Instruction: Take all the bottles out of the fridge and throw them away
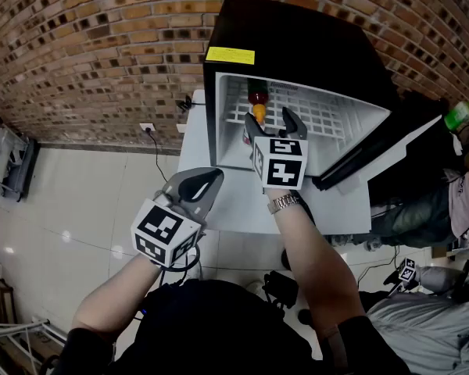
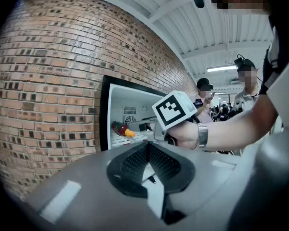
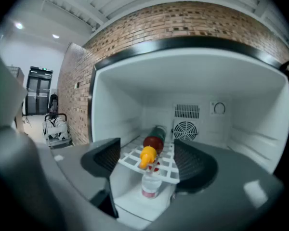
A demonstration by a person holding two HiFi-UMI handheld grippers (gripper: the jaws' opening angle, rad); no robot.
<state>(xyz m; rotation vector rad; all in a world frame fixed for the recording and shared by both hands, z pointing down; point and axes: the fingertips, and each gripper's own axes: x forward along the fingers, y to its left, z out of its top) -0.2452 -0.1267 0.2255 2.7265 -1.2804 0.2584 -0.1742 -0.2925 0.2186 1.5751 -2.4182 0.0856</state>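
Head view: a black fridge (image 1: 297,37) stands on a white tabletop (image 1: 242,205) against a brick wall, its door swung wide to the right so the inside is open to reach. A red bottle (image 1: 257,100) with an orange-yellow cap lies on its side on the white wire shelf (image 1: 320,116), cap towards the opening. The right hand-held gripper (image 1: 270,123) is held at the fridge mouth with its jaws spread, lined up on that bottle, apparently ready to take it. The left hand-held gripper (image 1: 209,180) hangs back over the tabletop's front edge, probably to stay out of the way. A yellow sticker (image 1: 230,55) sits on the fridge's top front edge; its print is too small to read.

Left gripper view: the left jaws are pressed together with nothing between them. Beyond them is the open fridge and the right gripper's marker cube (image 2: 176,109), which bears only black-and-white squares, no words.

Right gripper view: the right jaws stand wide apart and grip nothing. The red bottle lies straight ahead between their lines, not yet touched. A clear bottle (image 3: 151,184) stands under the shelf's front edge; its pinkish label cannot be read. Both bottles are inside the fridge, so I judge that the task has barely begun.
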